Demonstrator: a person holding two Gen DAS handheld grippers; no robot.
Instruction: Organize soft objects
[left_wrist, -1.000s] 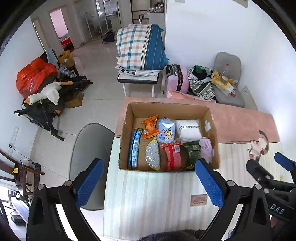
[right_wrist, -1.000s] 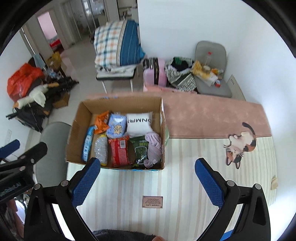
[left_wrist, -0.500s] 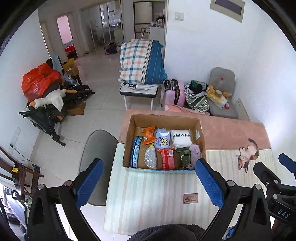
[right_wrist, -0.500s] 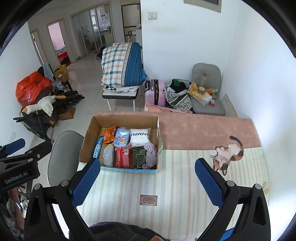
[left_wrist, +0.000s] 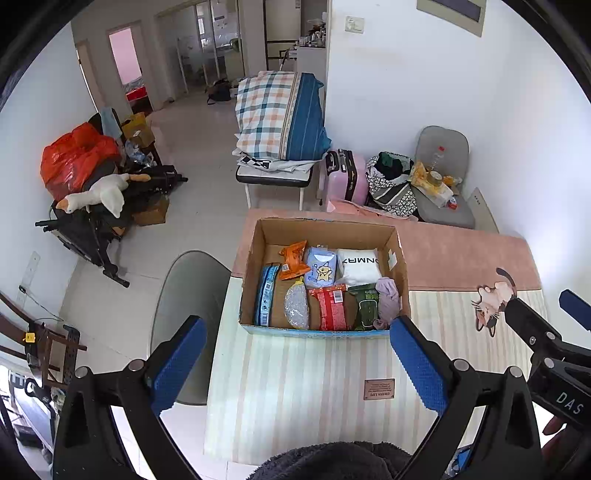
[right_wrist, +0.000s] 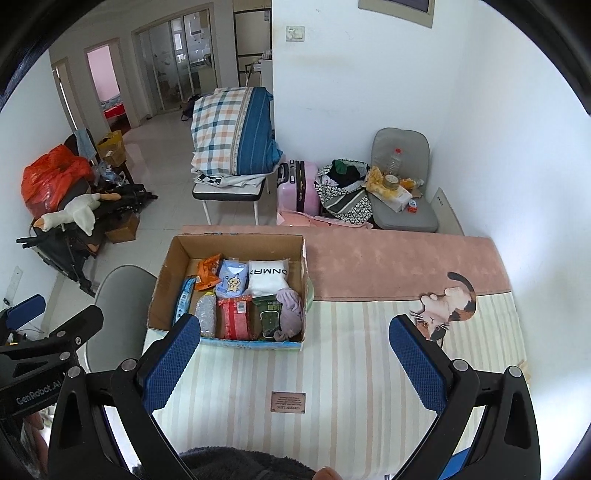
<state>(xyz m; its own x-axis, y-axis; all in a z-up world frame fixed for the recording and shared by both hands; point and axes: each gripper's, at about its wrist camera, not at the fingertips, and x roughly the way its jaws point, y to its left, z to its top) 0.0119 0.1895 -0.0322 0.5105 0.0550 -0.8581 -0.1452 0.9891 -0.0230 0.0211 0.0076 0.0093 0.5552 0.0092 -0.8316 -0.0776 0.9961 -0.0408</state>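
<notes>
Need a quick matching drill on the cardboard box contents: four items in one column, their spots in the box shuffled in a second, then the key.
Items
1. white pillow
2. orange packet
3. blue strip pack
4. lilac cloth

Spots in the cardboard box
A. far row, left of the light-blue pack
B. upright along the left wall
C. near right corner
D. far right corner

Pairs: 1-D, 2-A, 3-B, 4-C

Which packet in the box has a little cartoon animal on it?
The light blue packet in the cardboard box, between the orange packet and the white pillow. The others show no cartoon.
</notes>
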